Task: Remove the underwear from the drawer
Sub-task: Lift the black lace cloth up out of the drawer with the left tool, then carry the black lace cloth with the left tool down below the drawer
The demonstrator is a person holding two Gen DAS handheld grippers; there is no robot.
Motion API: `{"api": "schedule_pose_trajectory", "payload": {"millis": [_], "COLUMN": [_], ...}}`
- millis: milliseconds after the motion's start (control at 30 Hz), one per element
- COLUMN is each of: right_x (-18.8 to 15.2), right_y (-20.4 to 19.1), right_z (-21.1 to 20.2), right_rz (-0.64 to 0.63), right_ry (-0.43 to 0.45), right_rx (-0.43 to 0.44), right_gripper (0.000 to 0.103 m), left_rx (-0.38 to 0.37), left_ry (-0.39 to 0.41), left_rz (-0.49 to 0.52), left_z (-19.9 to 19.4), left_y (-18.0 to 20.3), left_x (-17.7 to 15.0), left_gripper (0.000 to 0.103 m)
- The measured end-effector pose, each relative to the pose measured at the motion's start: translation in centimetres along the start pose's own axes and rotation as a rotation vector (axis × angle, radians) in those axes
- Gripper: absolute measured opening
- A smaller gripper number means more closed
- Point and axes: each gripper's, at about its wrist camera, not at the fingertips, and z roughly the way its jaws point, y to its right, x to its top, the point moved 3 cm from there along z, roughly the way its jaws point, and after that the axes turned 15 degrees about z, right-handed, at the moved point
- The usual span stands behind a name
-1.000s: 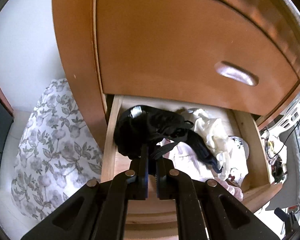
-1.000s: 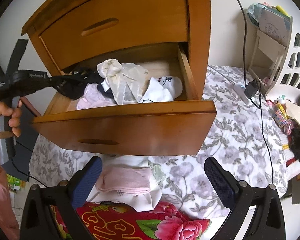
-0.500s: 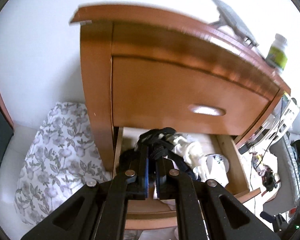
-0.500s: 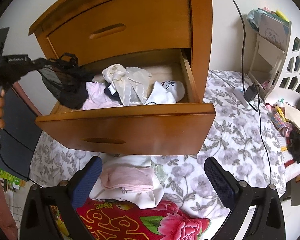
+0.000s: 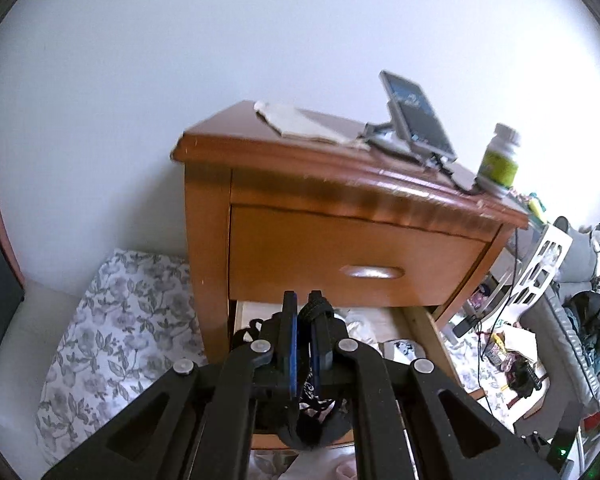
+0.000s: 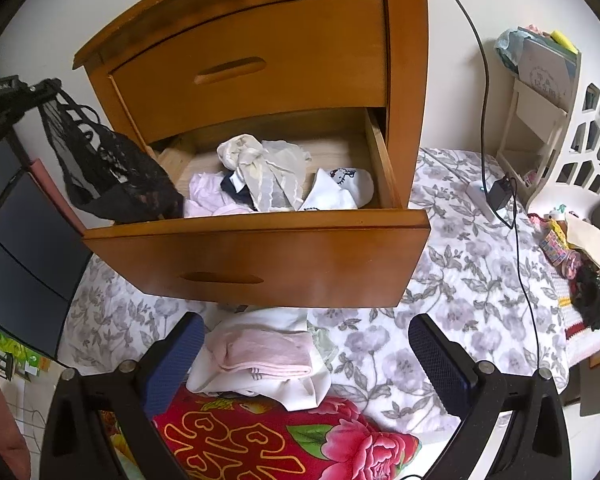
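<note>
My left fingers [image 5: 303, 312] pinch the black lace underwear [image 6: 112, 172], hanging clear of the open drawer [image 6: 260, 248]; my right fingers [image 6: 306, 356] wait wide, empty.

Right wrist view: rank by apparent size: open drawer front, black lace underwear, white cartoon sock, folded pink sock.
Largest to smallest:
1. open drawer front
2. black lace underwear, hanging nearer the camera, so unsure
3. folded pink sock, also nearer the camera
4. white cartoon sock
</note>
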Motion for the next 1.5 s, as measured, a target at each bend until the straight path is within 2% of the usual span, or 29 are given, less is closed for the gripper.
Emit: {"api": "schedule_pose_trajectory", "payload": {"millis": [467, 667, 933, 1267, 1500], "right_x": [-0.2, -0.2, -0.5, -0.7, -1.0], "right_y": [-0.3, -0.4, -0.6, 0.0, 0.4], "right_z": [-1.0, -1.4, -2.4, -3.8, -4.1], "right_rz": [-0.004, -0.007, -0.015, -0.004, 0.006], "right_ry": [0.018, 0.026, 0.039, 0.064, 0.066], "right_rx": [0.008, 0.011, 0.023, 0.028, 0.030], "right_gripper": [0.103, 0.103, 0.103, 0.103, 0.103], "left_rx": [-0.027, -0.056, -0.116, -0.198, -0.253], "left_ry": [0.091, 0.164, 0.215, 0.188, 0.118], "left_rz": [0.048, 0.103, 0.165, 0.230, 0.251], "left_z": [-4.6, -7.7, -10.7, -11.2, -9.3], "left_y": [0.9, 2.7, 5.4, 9.0, 11.2], "left_x": [1.9, 2.7, 2.9, 1.6, 0.2], "left_gripper": [0.005, 0.005, 0.005, 0.005, 0.005]}}
